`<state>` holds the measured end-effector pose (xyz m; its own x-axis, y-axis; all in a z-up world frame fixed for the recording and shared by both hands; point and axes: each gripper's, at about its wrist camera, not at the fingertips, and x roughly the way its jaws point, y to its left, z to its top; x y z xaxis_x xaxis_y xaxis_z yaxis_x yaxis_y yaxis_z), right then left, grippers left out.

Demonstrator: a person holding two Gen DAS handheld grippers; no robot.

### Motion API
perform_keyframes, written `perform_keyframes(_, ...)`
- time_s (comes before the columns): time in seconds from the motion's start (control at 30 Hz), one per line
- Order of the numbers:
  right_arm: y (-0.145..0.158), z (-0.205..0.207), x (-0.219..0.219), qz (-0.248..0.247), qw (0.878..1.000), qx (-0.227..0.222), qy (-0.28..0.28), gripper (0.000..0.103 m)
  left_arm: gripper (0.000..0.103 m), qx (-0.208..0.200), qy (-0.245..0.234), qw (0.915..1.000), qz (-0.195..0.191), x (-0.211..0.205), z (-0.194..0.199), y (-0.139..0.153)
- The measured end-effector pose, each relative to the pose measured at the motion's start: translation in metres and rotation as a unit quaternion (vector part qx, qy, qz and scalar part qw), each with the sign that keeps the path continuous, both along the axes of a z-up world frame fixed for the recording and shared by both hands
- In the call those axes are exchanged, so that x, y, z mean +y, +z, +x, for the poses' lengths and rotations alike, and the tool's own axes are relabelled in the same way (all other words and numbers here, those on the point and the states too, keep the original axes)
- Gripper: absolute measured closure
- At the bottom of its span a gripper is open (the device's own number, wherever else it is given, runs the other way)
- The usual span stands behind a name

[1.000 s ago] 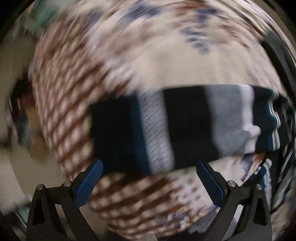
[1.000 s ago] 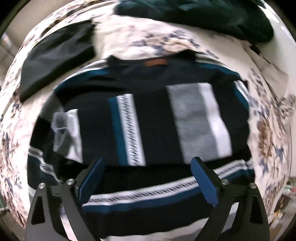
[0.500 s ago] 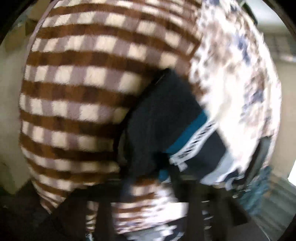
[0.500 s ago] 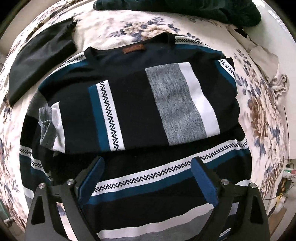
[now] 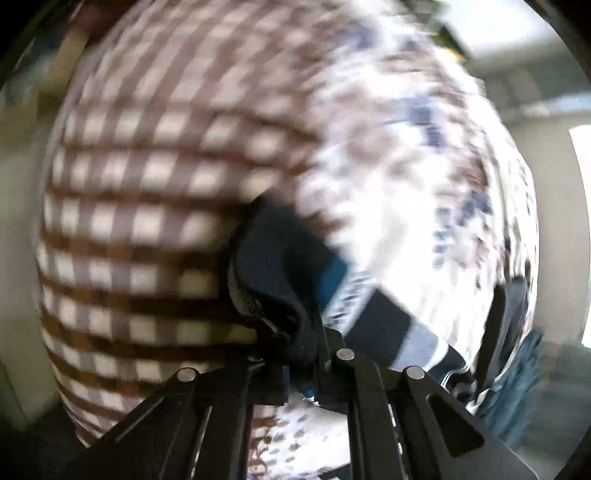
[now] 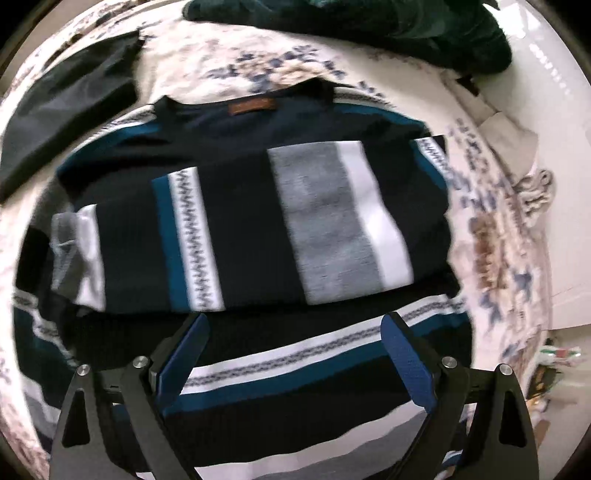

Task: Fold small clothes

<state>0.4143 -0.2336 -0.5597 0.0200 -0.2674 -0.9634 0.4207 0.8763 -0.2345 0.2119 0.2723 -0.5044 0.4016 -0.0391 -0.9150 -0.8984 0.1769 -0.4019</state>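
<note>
A navy sweater (image 6: 240, 229) with teal, white and grey stripes lies flat on the floral bedsheet (image 6: 258, 70), one sleeve folded across its chest. My right gripper (image 6: 295, 325) hovers open over the sweater's lower part, nothing between its blue pads (image 6: 406, 362). In the blurred left wrist view, my left gripper (image 5: 306, 347) has its jaws closing tight on a bunched dark edge of the sweater (image 5: 280, 266). The fabric is pinched between them, and the striped part trails off to the right.
A brown checked blanket (image 5: 147, 206) lies beside the floral sheet (image 5: 406, 177). A dark green garment (image 6: 369, 26) is heaped at the far edge of the bed. A black garment (image 6: 66, 110) lies far left and a beige cloth (image 6: 517, 147) to the right.
The left gripper went from wide open above the sweater to closed on its dark edge, rolling as it moved. The right gripper stayed open and nearly still.
</note>
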Motion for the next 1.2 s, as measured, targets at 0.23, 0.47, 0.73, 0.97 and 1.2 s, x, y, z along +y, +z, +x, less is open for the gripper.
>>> perform_keyframes(0.23, 0.005, -0.006, -0.038, 0.011, 1.000, -0.025, 0.015, 0.007, 0.098, -0.046, -0.214, 0.9528, 0.210, -0.064, 0.095, 0.104)
perform_keyframes(0.47, -0.003, -0.030, -0.119, 0.063, 0.997, -0.035, -0.025, 0.007, 0.098, -0.122, -0.434, 0.8545, 0.258, -0.255, 0.187, 0.162)
perform_keyframes(0.73, -0.013, -0.072, -0.253, 0.062, 0.992, -0.032, -0.106, 0.007, 0.098, -0.139, -0.624, 0.7510, 0.164, -0.522, 0.229, 0.116)
perform_keyframes(0.97, -0.022, -0.107, -0.334, 0.093, 0.984, -0.029, -0.151, 0.007, 0.077, -0.101, -0.695, 0.7018, 0.121, -0.627, 0.221, 0.065)
perform_keyframes(1.2, -0.002, -0.101, -0.337, 0.210, 0.966, -0.084, -0.127, 0.007, 0.016, -0.106, -0.652, 0.7343, 0.156, -0.559, 0.207, 0.097)
